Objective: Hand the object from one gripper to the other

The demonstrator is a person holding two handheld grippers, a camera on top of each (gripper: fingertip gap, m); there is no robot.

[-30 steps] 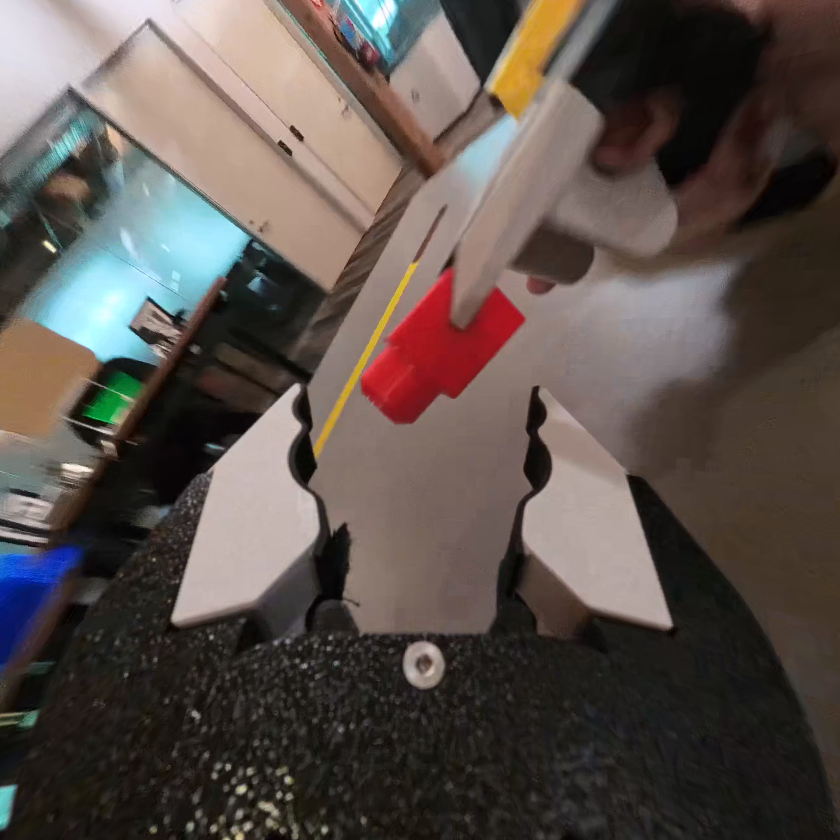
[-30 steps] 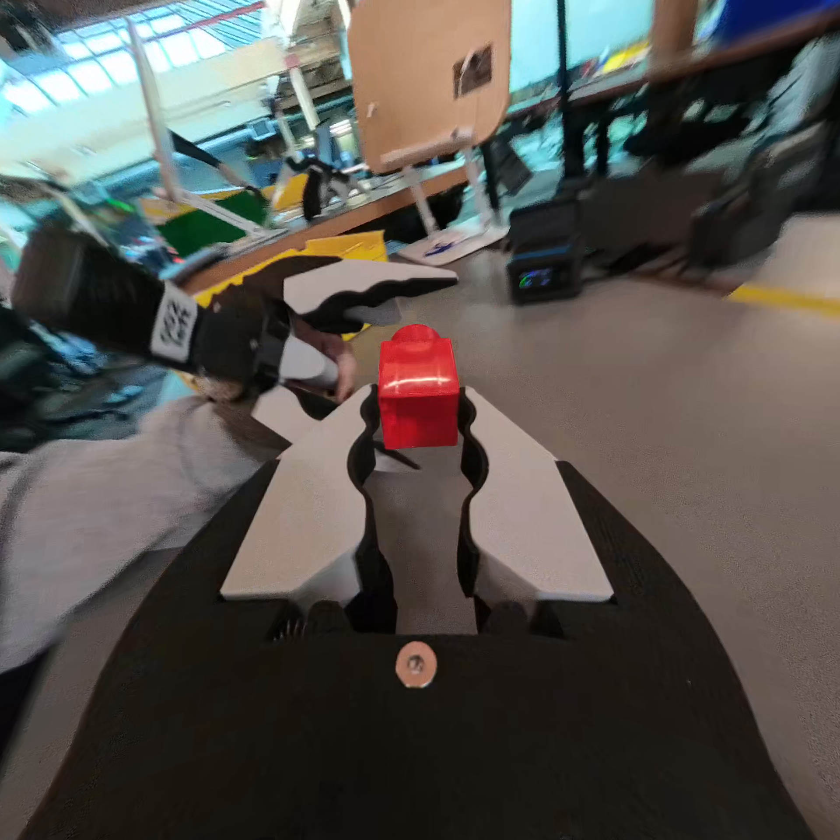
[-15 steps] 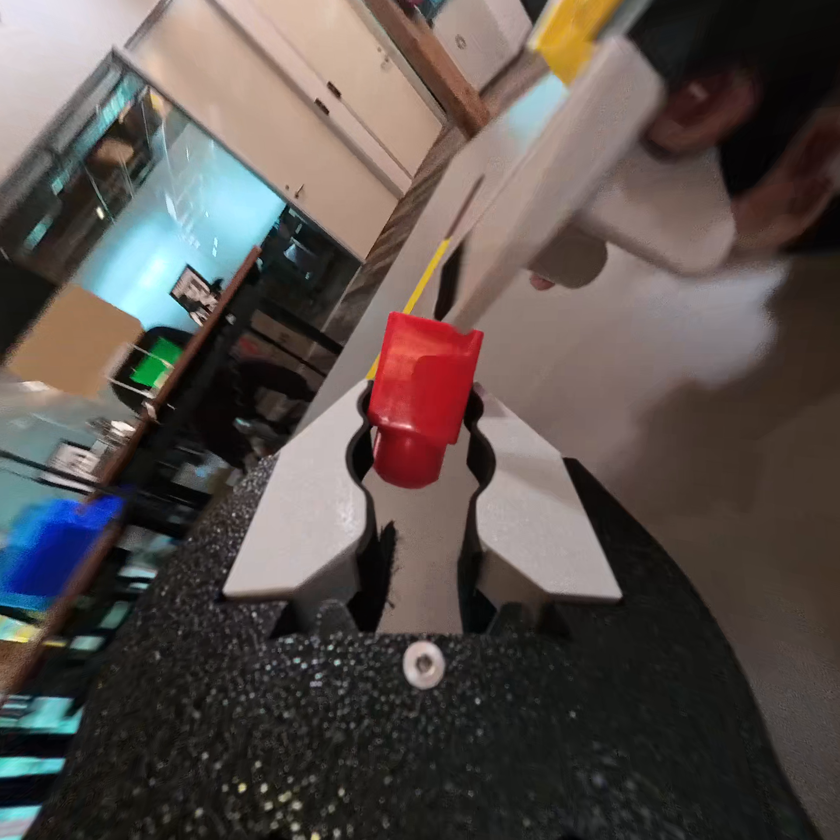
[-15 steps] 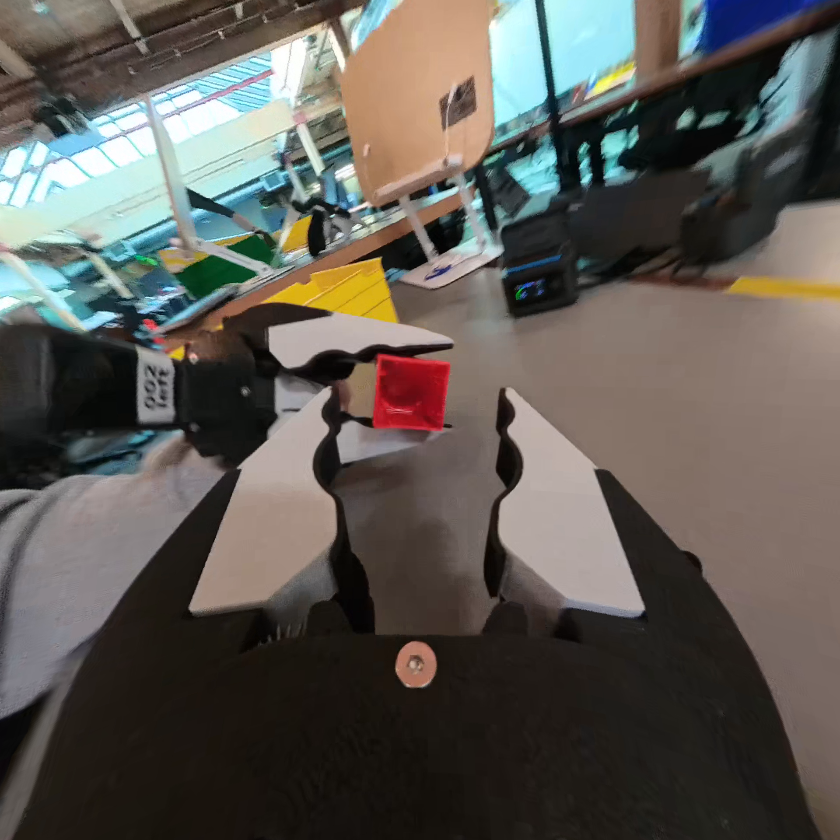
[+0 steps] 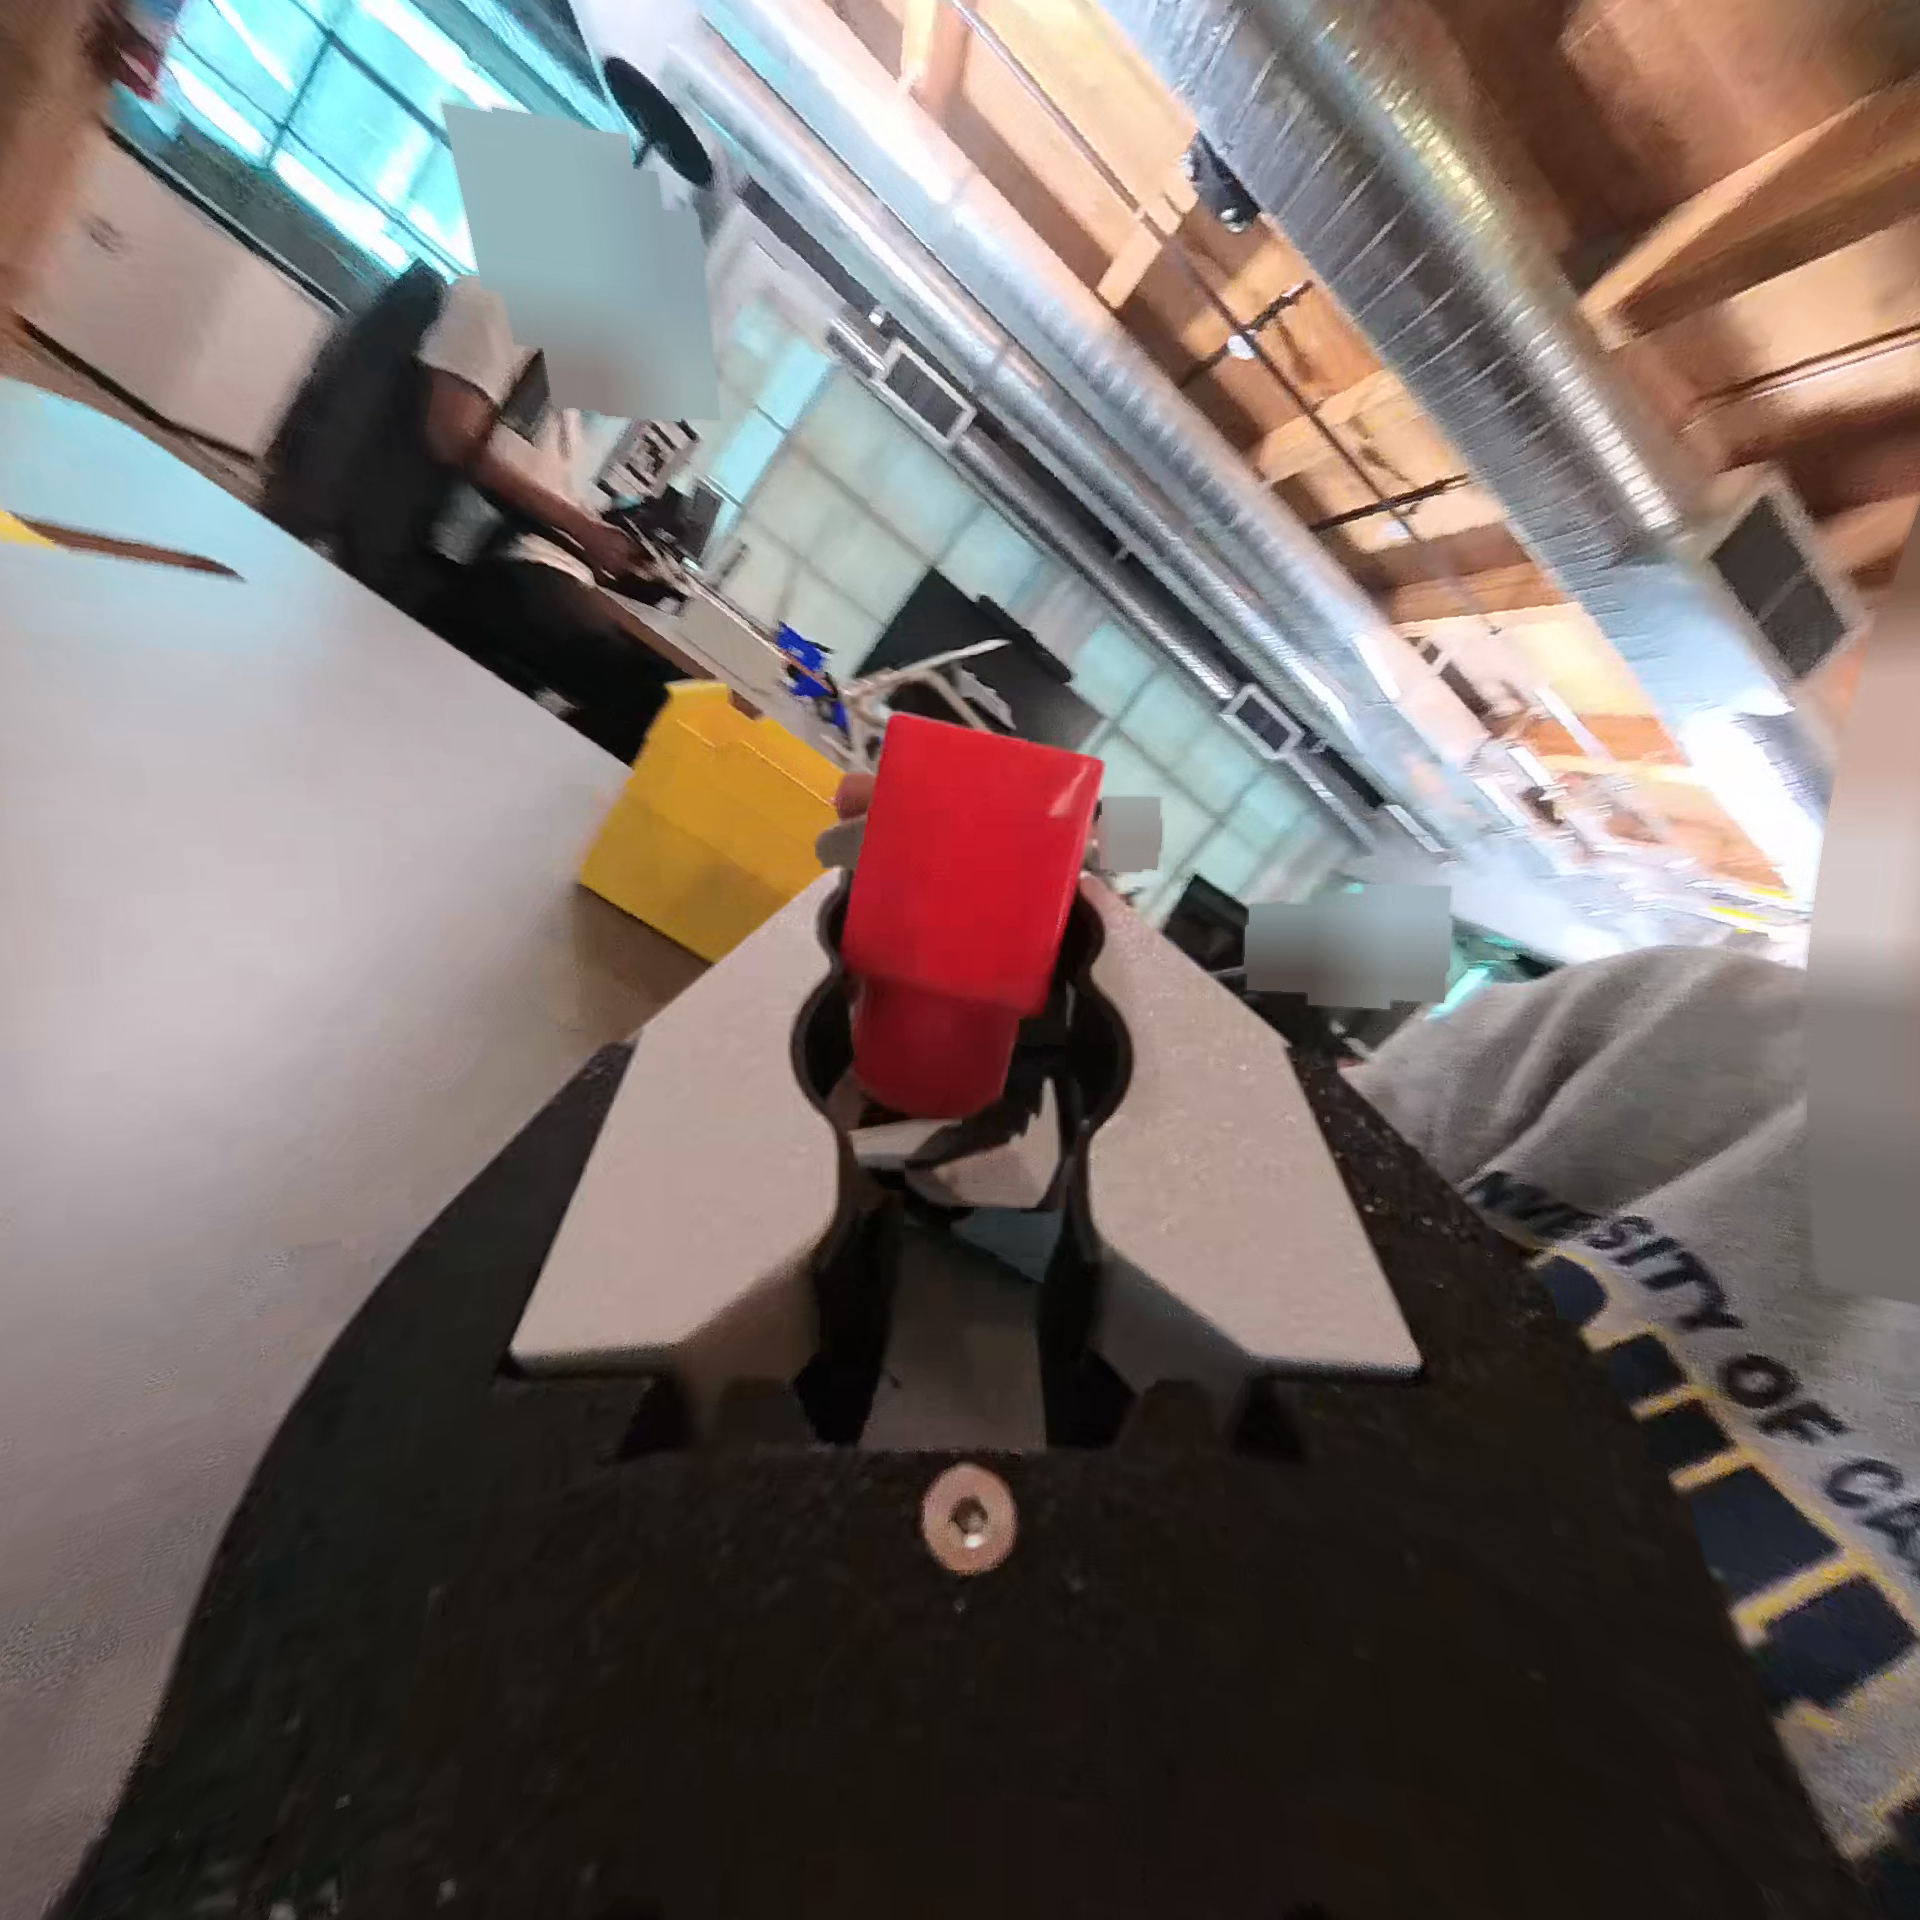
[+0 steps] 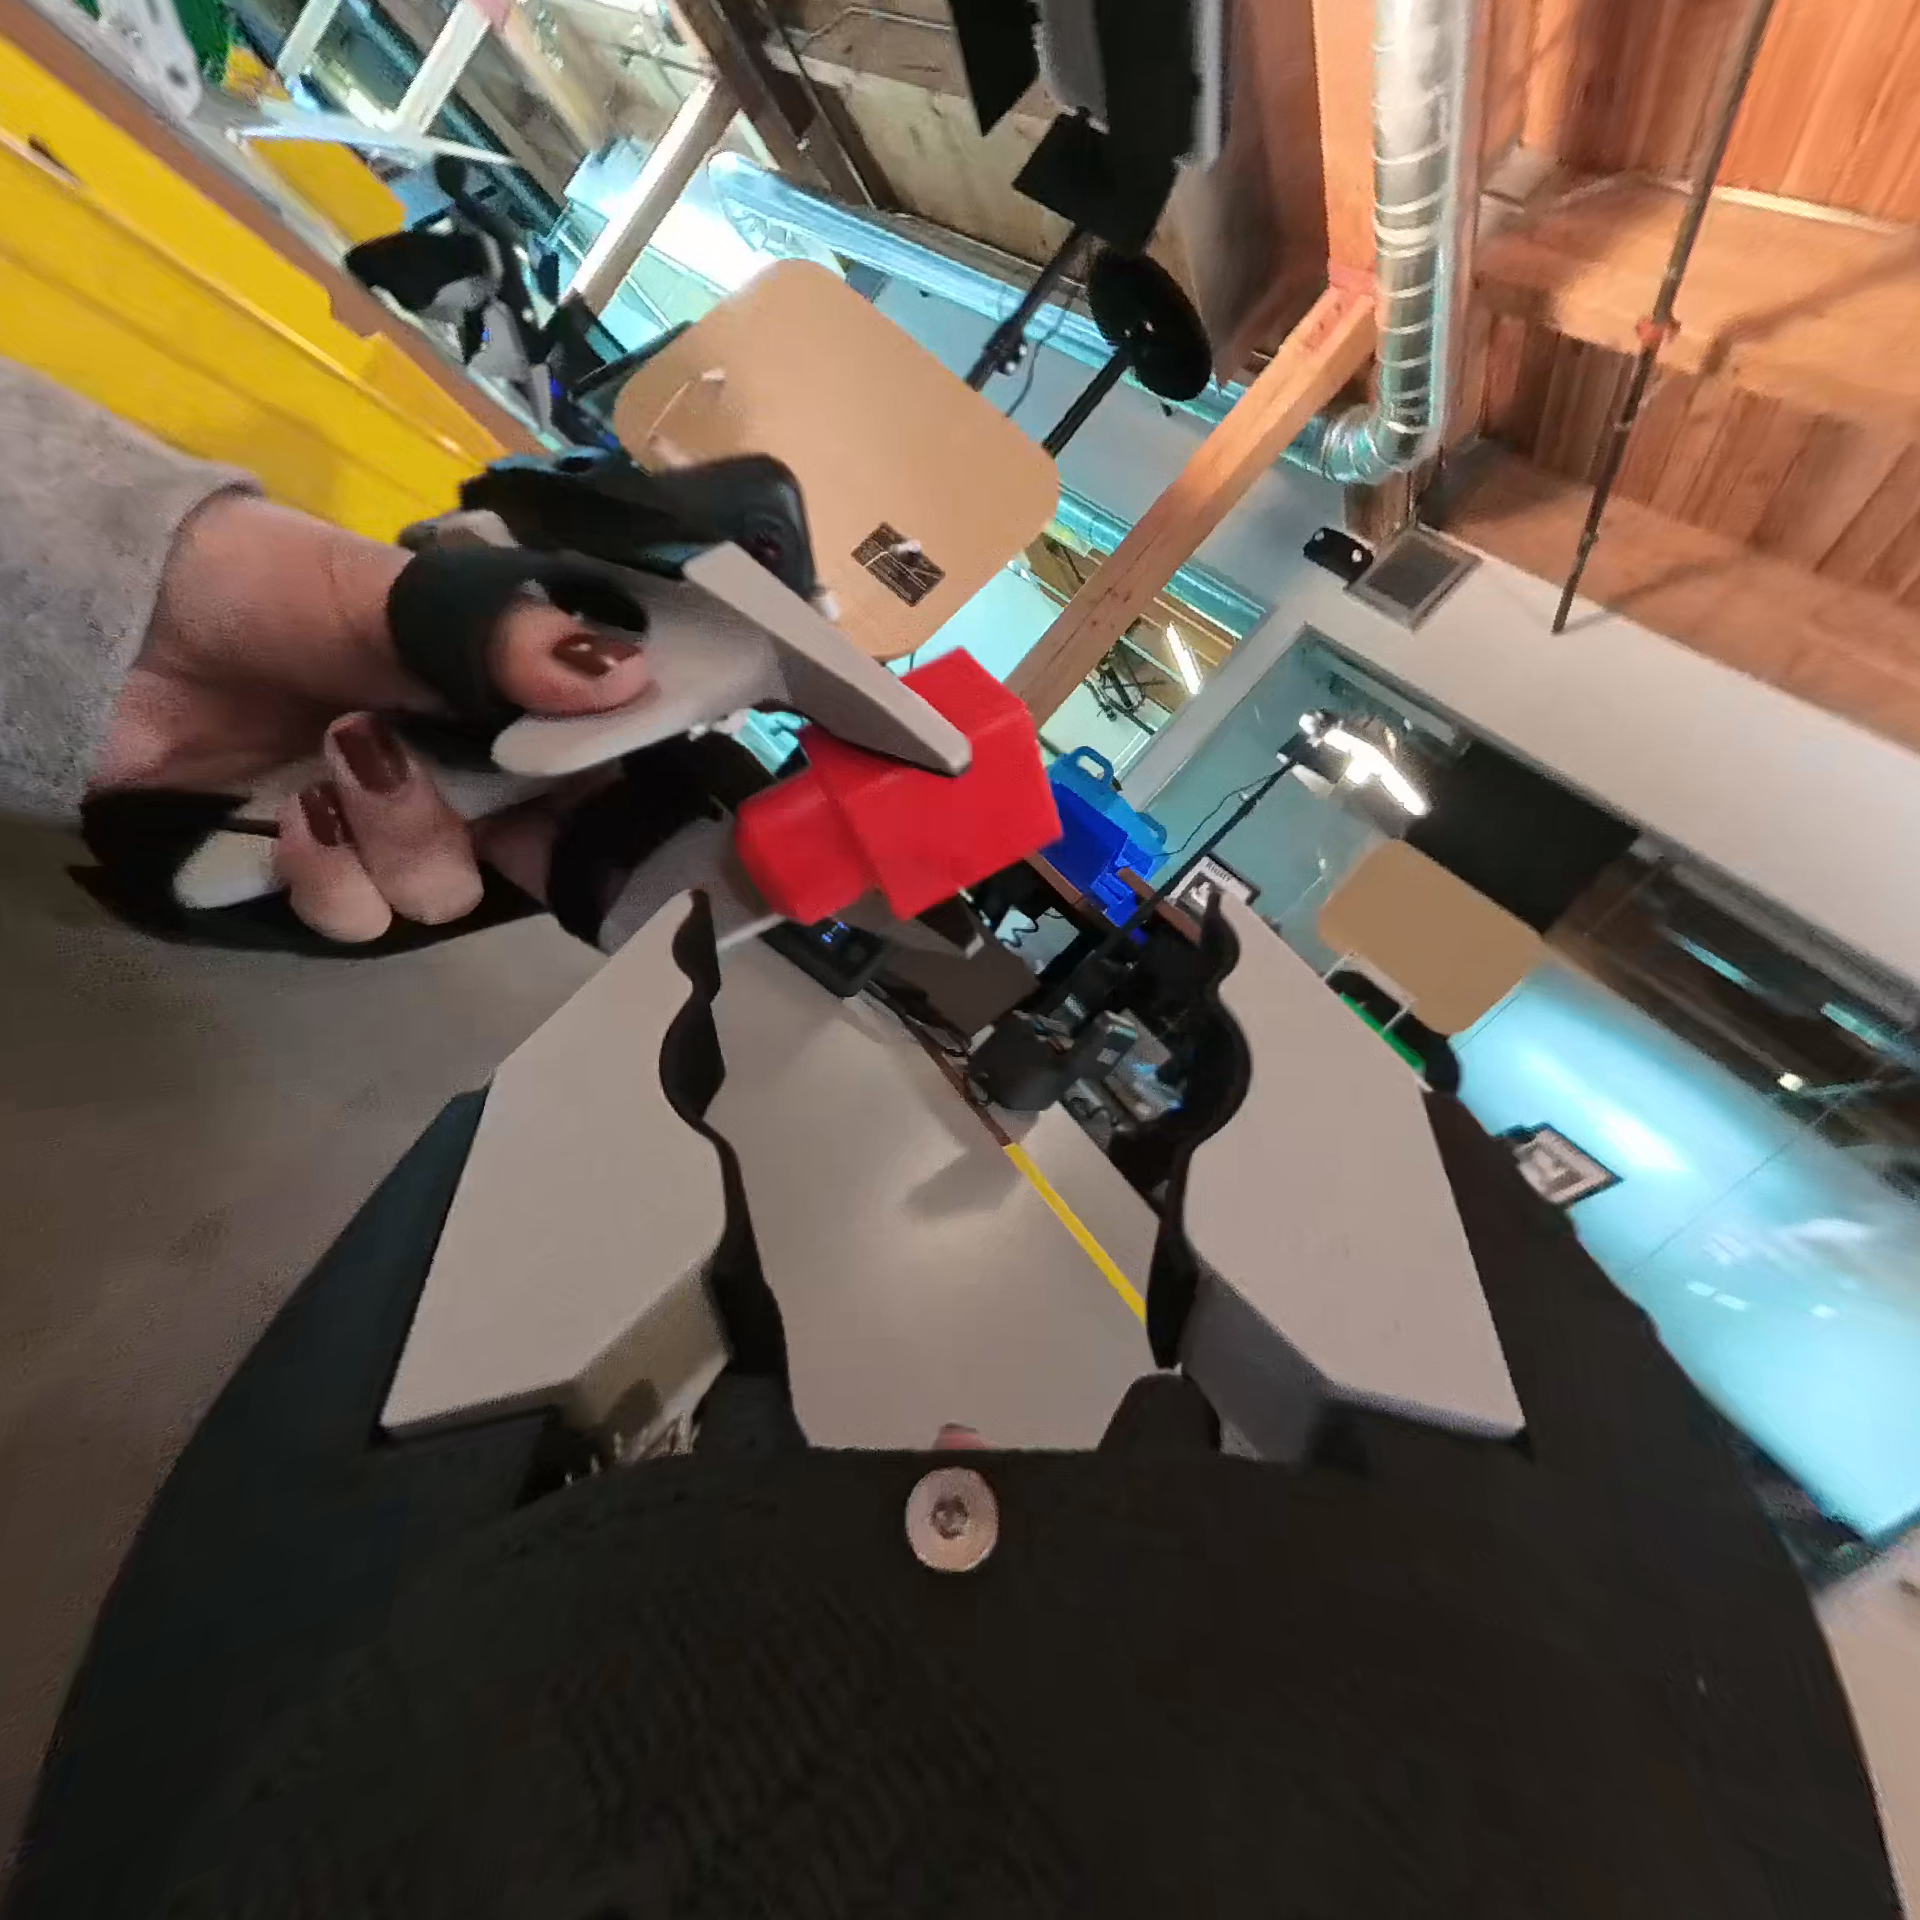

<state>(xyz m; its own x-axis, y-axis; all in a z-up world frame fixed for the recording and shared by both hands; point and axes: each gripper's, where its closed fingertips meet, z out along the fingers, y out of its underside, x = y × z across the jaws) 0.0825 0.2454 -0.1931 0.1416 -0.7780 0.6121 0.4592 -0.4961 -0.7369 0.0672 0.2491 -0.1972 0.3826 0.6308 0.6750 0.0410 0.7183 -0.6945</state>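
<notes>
A red block with a round stud (image 5: 961, 914) sits clamped between the grey fingers of my left gripper (image 5: 961, 940), stud toward the camera. In the right wrist view the same red block (image 6: 904, 805) shows held in the left gripper's fingers (image 6: 831, 686), raised above the grey table. My right gripper (image 6: 951, 935) is open and empty, its fingertips just below the block and apart from it. A hand (image 6: 312, 727) holds the left gripper.
A grey table (image 5: 260, 831) with a yellow line (image 6: 1081, 1236) lies below. A yellow bin (image 5: 707, 821) stands at its edge. A grey sleeve (image 5: 1610, 1122) is at right. A person sits at a far desk (image 5: 416, 457). Tan boards (image 6: 831, 436) and blue items (image 6: 1091, 821) stand behind. Less than 4 cm separates the two grippers' tips.
The left gripper closed on the red block and the right gripper opened and let go. Both grippers then tilted upward, and the right gripper drew back from the block.
</notes>
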